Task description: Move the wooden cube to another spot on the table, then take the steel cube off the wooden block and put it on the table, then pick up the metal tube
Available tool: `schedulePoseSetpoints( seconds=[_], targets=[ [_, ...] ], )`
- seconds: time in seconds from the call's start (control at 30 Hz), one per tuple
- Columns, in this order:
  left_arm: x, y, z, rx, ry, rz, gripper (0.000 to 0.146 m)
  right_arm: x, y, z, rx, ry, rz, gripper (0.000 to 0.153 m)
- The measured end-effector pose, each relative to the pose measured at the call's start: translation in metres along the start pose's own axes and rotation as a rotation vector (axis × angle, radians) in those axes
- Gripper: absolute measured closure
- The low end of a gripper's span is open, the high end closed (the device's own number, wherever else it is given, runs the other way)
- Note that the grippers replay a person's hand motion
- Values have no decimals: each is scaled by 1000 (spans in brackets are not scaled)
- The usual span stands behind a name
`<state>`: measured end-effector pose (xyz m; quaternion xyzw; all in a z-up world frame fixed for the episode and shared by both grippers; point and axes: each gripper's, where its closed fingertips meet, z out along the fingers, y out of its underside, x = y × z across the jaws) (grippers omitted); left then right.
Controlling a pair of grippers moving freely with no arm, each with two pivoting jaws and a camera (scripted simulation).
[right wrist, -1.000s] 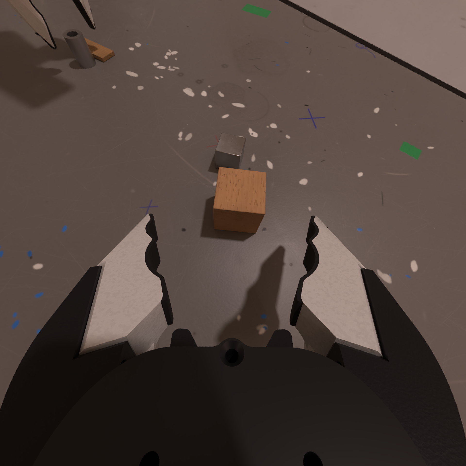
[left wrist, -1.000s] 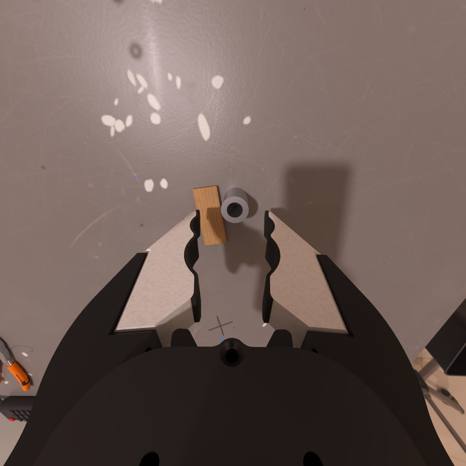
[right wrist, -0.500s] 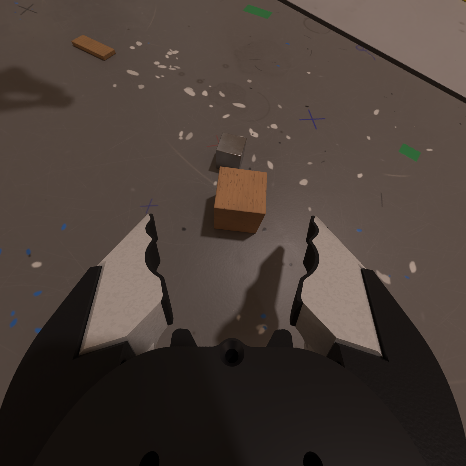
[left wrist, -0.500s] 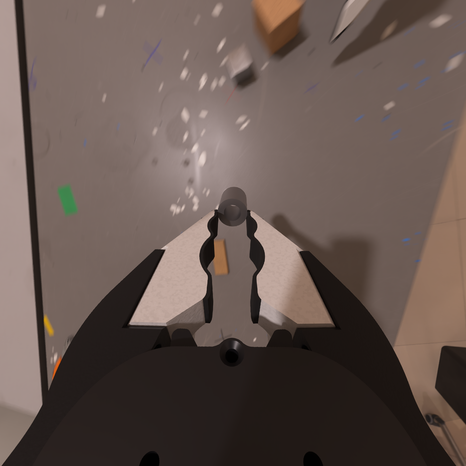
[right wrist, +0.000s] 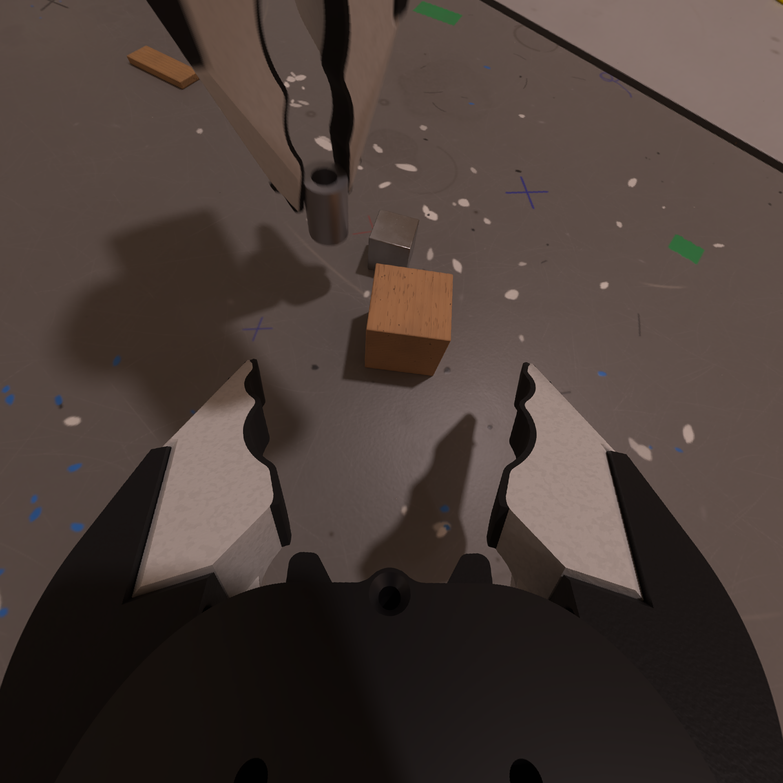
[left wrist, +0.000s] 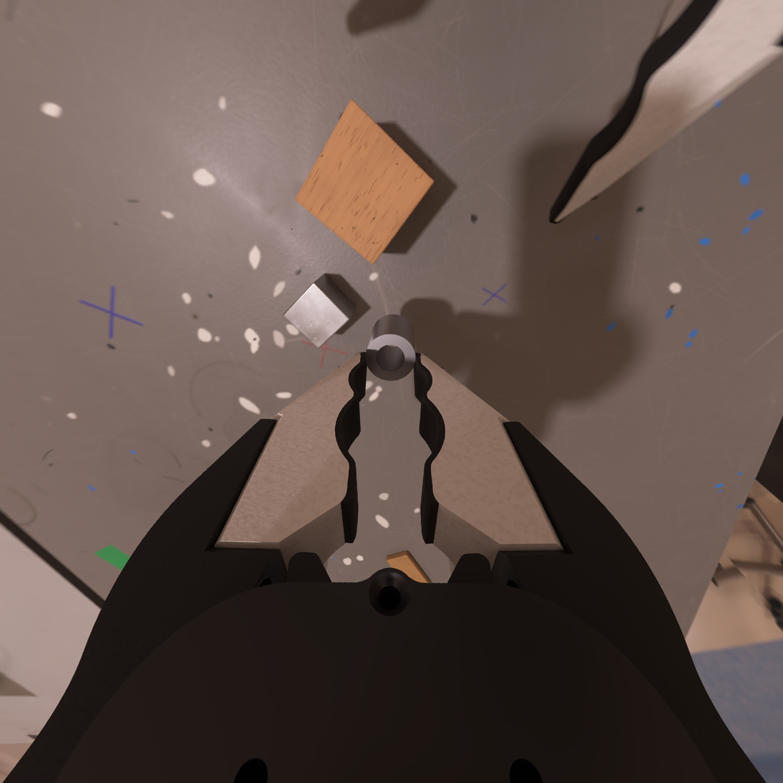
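Since a second ago my left gripper (left wrist: 390, 360) has closed on the short grey metal tube (left wrist: 390, 355), lifted it away from the flat wooden block (right wrist: 163, 67) it stood beside, and carried it across to hang over the two cubes. Nearest to me in the left wrist view, the tube is pinched at the very tips of my fingers (left wrist: 462, 428), its open end facing the lens. Just past it the small shiny steel cube (left wrist: 318, 313) sits on the scuffed grey table (left wrist: 127, 169), and farther on the light-brown wooden cube (left wrist: 365, 186), close to the steel one but apart from it. My right gripper (right wrist: 389, 373) hangs low with its fingers spread wide and nothing between them, the wooden cube just ahead. I judge both earlier steps done, since the steel cube rests on the table and not on the block, and the lift is well under way. To finish it well I should keep the squeeze steady and the tube upright, since so shallow a tip grip could let a smooth cylinder slip or swing, and I should rise clear of the steel cube below. The right wrist view gives what my left cannot: the tube's whole length from the side, clearly off the table with its shadow beneath, and the whole wooden block far off. The left view alone shows how squarely the tube sits between the tips.
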<state>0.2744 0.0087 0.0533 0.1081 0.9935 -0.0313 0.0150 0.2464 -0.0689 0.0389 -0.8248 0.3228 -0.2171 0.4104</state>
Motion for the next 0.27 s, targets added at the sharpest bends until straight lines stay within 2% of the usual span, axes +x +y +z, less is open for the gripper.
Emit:
schedulePoseSetpoints(
  seconds=[0.13,0.27],
  targets=[
    [3,-4,21,-29,68,35,124,0,1,-2,1,2,0,34],
    [3,1,36,-98,32,122,124,0,1,-2,2,-2,3,34]
  ],
)
